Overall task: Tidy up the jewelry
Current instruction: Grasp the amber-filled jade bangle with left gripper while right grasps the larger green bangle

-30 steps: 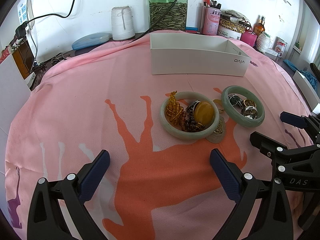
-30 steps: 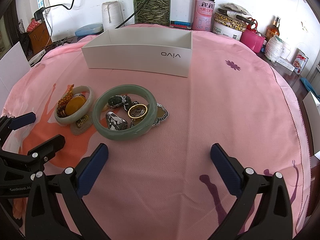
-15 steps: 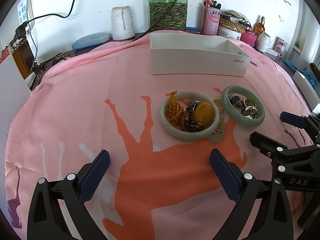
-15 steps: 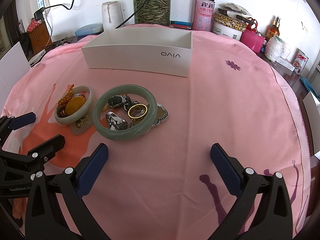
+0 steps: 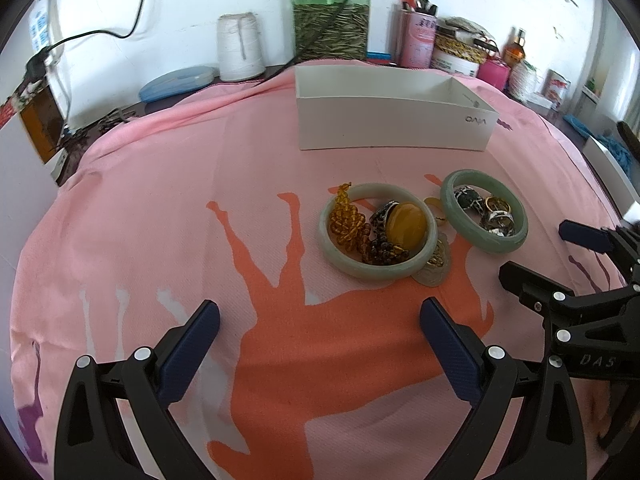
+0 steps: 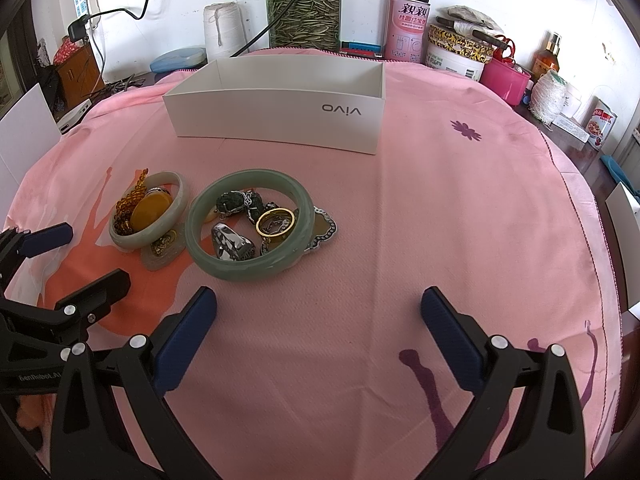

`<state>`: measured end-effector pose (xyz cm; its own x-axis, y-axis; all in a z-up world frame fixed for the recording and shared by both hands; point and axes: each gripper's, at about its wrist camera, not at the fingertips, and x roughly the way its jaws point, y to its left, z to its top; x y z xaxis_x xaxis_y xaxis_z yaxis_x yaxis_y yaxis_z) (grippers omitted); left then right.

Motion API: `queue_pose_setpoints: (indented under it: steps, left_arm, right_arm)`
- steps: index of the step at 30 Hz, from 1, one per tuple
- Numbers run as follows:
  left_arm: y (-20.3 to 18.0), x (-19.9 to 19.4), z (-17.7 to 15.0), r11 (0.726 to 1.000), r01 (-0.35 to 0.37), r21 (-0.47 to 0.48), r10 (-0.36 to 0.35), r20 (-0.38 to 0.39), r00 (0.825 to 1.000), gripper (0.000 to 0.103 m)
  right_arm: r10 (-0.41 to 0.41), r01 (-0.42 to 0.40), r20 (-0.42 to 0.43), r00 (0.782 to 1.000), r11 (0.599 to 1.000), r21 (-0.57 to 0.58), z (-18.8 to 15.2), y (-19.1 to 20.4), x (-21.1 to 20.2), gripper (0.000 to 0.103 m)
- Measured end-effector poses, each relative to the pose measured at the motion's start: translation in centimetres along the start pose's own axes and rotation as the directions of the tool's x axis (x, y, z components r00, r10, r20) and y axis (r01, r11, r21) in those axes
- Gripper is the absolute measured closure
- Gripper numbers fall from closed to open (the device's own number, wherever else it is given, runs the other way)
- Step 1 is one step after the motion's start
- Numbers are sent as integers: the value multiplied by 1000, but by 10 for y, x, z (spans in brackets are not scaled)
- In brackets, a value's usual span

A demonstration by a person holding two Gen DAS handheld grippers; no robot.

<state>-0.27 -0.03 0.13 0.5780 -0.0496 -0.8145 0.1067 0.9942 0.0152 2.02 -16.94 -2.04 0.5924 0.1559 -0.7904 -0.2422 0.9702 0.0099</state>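
Two jade bangles lie on the pink cloth with small jewelry heaped inside them. The pale bangle (image 5: 344, 264) (image 6: 120, 236) rings an amber stone (image 5: 406, 226) and amber beads (image 5: 348, 220). The greener bangle (image 5: 450, 204) (image 6: 248, 270) rings a gold ring (image 6: 276, 222), dark stones and a silver piece (image 6: 232, 242). A white open box (image 5: 392, 128) (image 6: 276, 116) stands behind them. My left gripper (image 5: 320, 320) is open and empty, just short of the pale bangle. My right gripper (image 6: 318, 312) is open and empty, right of the greener bangle.
Along the back wall stand a green jar (image 6: 304, 8), a thread spool (image 6: 220, 32), a pink pen tin (image 6: 406, 28), a gold-patterned tub (image 6: 456, 52) and a pink pot (image 6: 504, 80). The cloth's edge falls off at the right (image 6: 600, 264).
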Motion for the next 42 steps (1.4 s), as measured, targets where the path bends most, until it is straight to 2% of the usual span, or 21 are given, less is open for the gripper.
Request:
queue_pose_setpoints:
  steps: [3,5,8,13,15,17,19,22,23,24,25,29,33,36,39,42]
  left_arm:
    - [6,3,4,999,34,42,-33,-29,999,5]
    - [11,1,4,1000,20,16,-20,-18,1000,5]
    - [10,-6,6,999,35,18,-36,23,999,5]
    - [-16,-15,11,989,-21,150,2,127,992,5]
    - [-27,-8,16,982,-30,186,8,119,993,5]
    - [-32,4,22,980,0,199,-16,78,997,5]
    - [-27,8,26,983,19,180,-31,63,998,7]
    - [-14,11,29,988,67,136,-74,50,996,17]
    - [-9,12,30,987,110,121,-115,35,993,22]
    - [-5,13,31,983,155,101,-158,21,987,33]
    - [-3,13,32,980,178,89,-180,16,984,36]
    - [-1,10,30,982,170,86,-173,23,985,36]
    - [4,7,31,982,175,69,-178,32,984,36]
    - [10,8,32,982,180,55,-182,30,983,36]
    - [11,12,33,982,182,51,-183,14,983,36]
    - [10,13,33,985,161,61,-162,16,987,37]
  right_arm:
    - [19,-19,-15,1000,1000,-24,1,2,1,6]
    - [29,-29,-22,999,999,-27,6,-2,3,6]
    - [55,-56,22,998,998,40,8,-14,-6,6]
    - [69,-80,112,991,992,98,14,-30,-27,6]
    - [77,-89,116,990,990,107,15,-33,-28,6]
    - [79,-91,109,991,990,111,15,-35,-26,6]
    - [83,-93,96,992,990,109,15,-35,-24,6]
    - [76,-85,91,993,992,92,14,-32,-22,6]
    - [72,-79,90,993,993,85,14,-30,-22,6]
    - [66,-73,90,994,994,78,13,-29,-21,6]
    - [57,-64,91,994,996,70,13,-28,-21,6]
    - [34,-37,97,995,999,27,11,-22,-19,6]
    - [49,-45,108,993,998,-40,9,-9,-17,6]
    - [66,-57,87,994,993,-104,11,6,-12,6]
    - [49,-43,34,998,987,-153,23,22,-3,6]
    - [41,-35,28,999,980,-194,35,32,5,6]
